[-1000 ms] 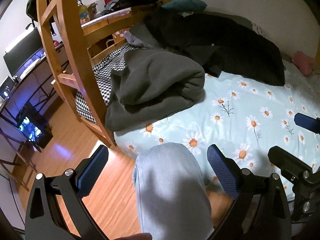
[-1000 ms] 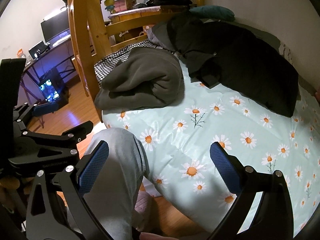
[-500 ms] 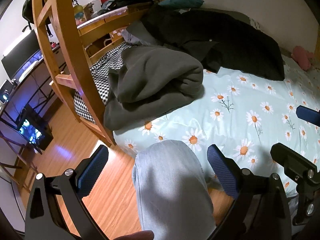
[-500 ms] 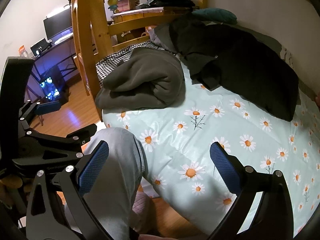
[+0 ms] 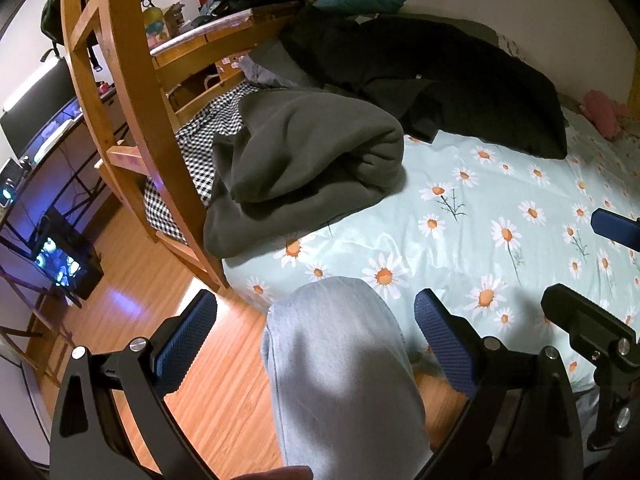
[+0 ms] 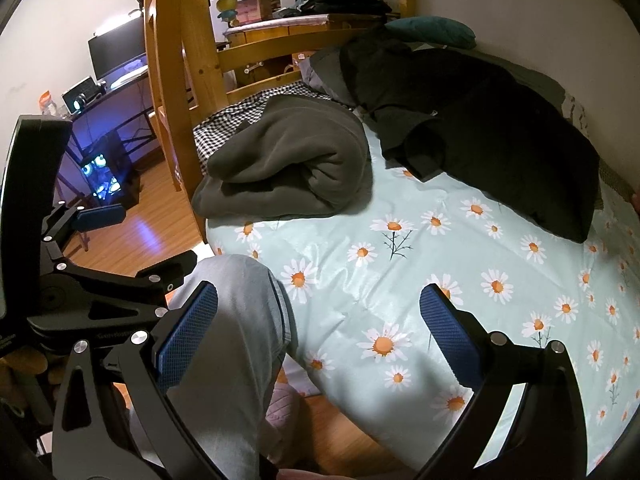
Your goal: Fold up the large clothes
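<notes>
Two grippers, left gripper and right gripper, hang wide-fingered and empty off the bed's near edge, likely lining up on the grey fleece bundled at its far-left corner.

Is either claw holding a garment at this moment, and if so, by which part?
Nothing is held. The left claw and right claw are both open and empty, short of the bed; the grey fleece and black jacket lie untouched.

Black tool frames with silver screws, textured blue pads (light jeans below).
</notes>
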A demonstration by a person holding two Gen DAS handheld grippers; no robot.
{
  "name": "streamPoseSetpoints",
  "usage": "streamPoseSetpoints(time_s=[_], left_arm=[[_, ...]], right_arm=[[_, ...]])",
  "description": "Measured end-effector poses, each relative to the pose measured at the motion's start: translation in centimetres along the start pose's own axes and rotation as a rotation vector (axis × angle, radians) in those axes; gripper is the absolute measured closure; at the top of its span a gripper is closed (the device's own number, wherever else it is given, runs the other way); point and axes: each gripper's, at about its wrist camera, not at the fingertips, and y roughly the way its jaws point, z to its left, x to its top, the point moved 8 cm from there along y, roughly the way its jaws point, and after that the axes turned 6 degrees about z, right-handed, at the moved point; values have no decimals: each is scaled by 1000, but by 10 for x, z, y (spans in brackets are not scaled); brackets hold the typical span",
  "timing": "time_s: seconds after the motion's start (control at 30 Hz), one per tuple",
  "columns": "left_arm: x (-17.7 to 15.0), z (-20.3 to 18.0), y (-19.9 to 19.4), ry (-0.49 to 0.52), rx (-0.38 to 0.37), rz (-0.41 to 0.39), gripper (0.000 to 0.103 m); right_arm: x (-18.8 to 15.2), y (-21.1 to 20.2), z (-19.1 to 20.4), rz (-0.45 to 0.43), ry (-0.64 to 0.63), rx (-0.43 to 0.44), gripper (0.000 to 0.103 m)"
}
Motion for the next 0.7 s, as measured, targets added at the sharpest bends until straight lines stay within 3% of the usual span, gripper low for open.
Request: streamPoseSetpoints(time_s=[0.7], left_arm=[[-1, 1, 4, 7, 2, 6, 6]], right_arm=[[-1, -1, 4, -11, -7, 5, 3]])
